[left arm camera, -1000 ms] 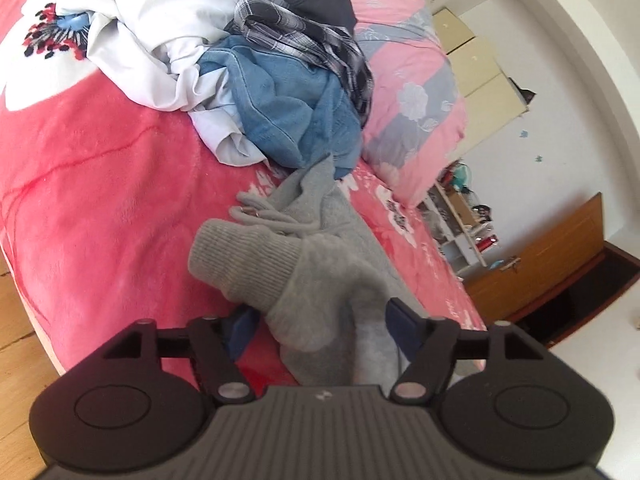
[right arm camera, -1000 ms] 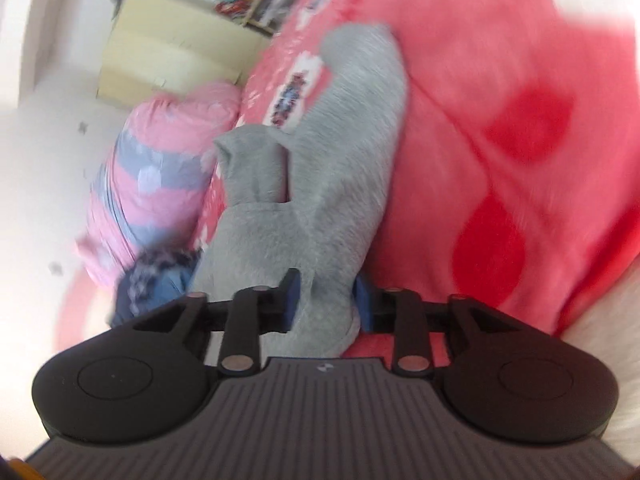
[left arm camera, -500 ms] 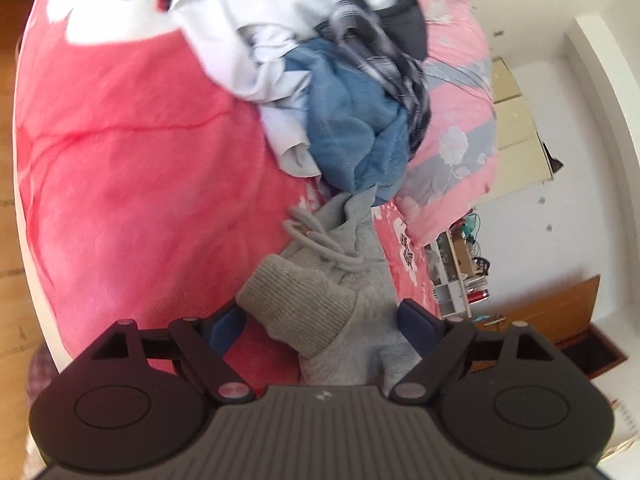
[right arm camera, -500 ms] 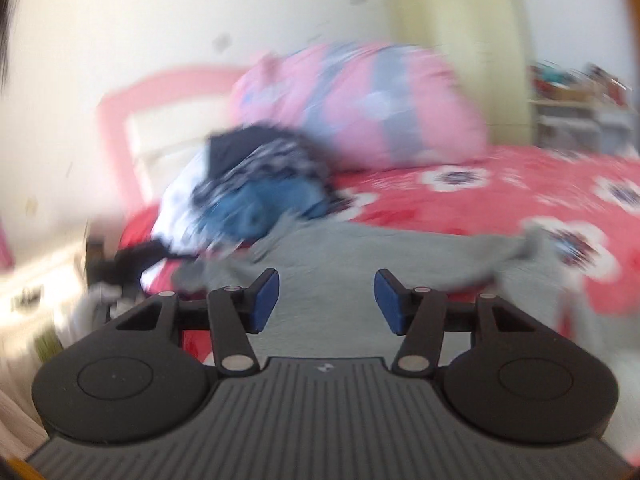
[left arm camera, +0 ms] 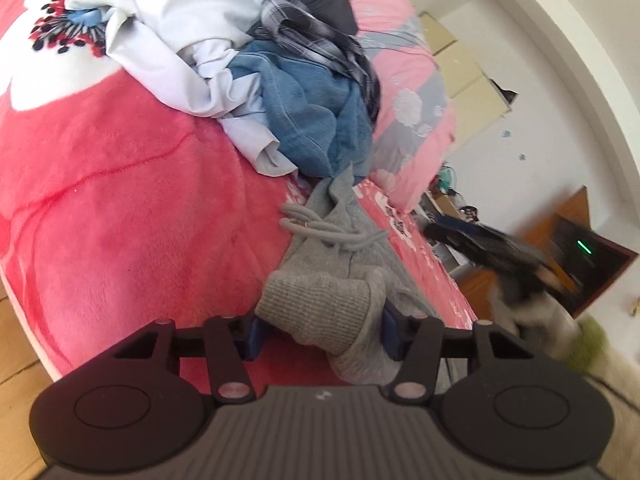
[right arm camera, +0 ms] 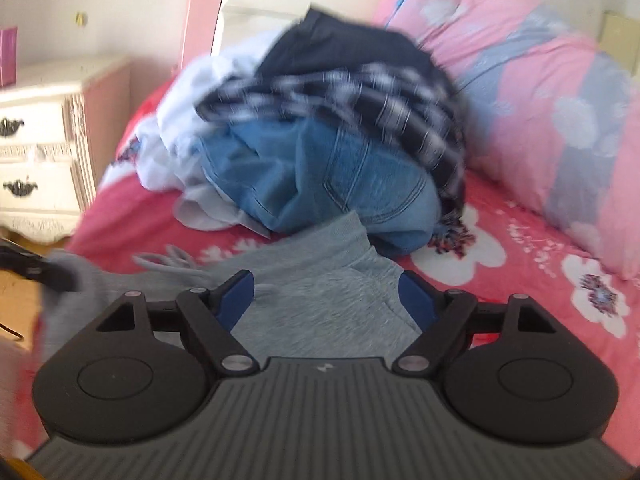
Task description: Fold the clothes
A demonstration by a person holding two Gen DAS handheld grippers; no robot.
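The grey sweatpants [left arm camera: 340,240] lie along the near edge of the bed's red floral blanket [left arm camera: 120,200], their waistband end touching the heap of unfolded clothes [left arm camera: 280,80]. On my left wrist view the ribbed cuff [left arm camera: 320,304] sits bunched between the left gripper [left arm camera: 320,338] pads; its lower fold drops behind the gripper body, so I cannot see how much cloth is caught. The jaws look drawn in against the cuff on both sides, so I read the left gripper as holding it. Half a second ago the same jaws stood wider, with the cuff loose between them.

My right wrist view is smeared with motion blur. The right gripper [right arm camera: 326,294] has its blue pads spread wide with nothing between them, hovering over the flat grey cloth [right arm camera: 320,280]. A second ago those pads pinched the grey fabric; now they are off it. At the left edge of that view a dark blurred shape meets a lifted grey corner; I cannot make it out clearly.

The pants look soft, heathered, rumpled, with the drawstring [left arm camera: 320,232] lying in loose loops on top. Beyond them the heap shows white cloth, blue jeans [right arm camera: 320,176] and a dark plaid shirt [right arm camera: 360,92], against a pink and grey pillow [right arm camera: 540,100]. A white nightstand [right arm camera: 40,140] stands beside the bed.
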